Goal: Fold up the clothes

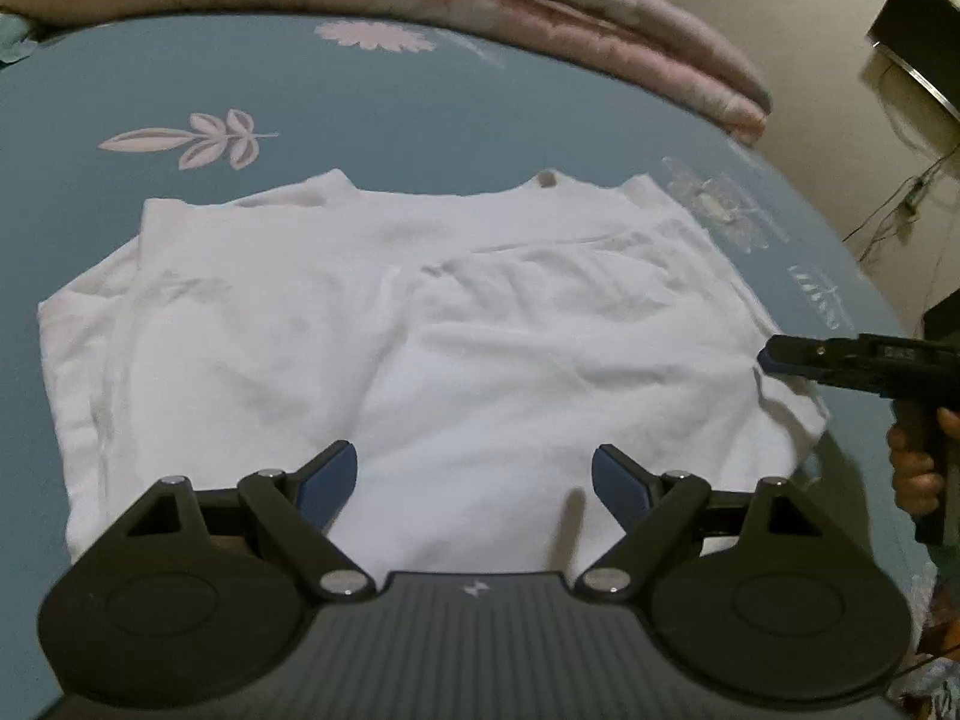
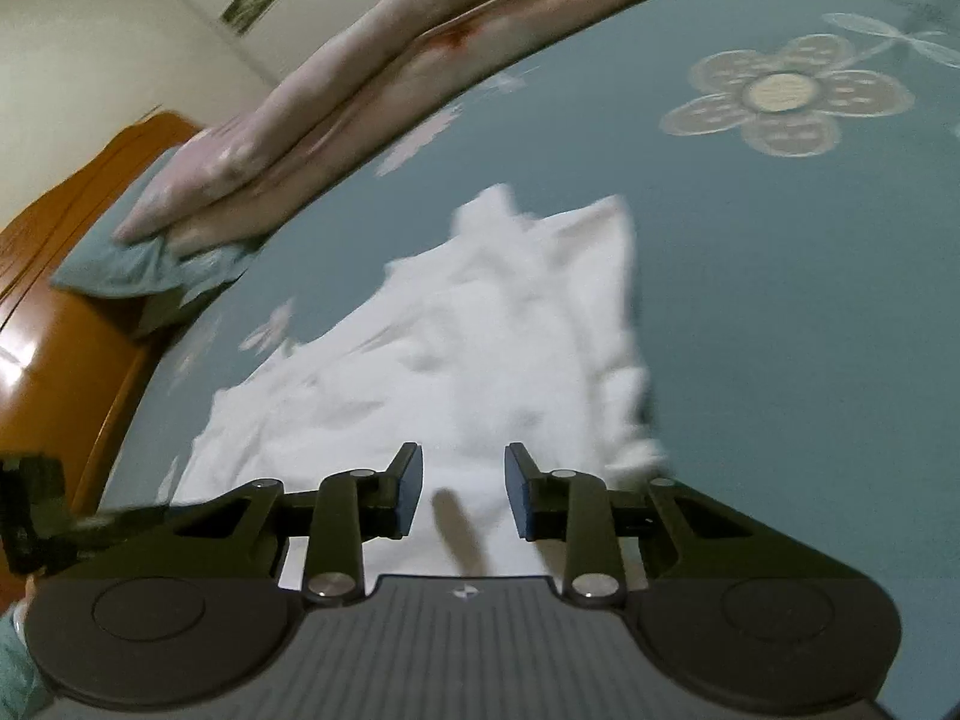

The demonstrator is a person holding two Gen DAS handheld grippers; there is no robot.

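Observation:
A white garment lies spread flat on the blue flowered bedsheet, its neckline toward the far side. My left gripper hovers over the garment's near edge, open wide, nothing between its blue pads. In the left wrist view my right gripper comes in from the right, at the garment's right edge, held by a hand. In the right wrist view my right gripper stands partly open above the white garment, with only cloth lying below the gap and no fold pinched.
A folded pink quilt lies along the far side of the bed. A wooden headboard and a blue pillow are at the left in the right wrist view. Cables and a dark shelf sit by the wall.

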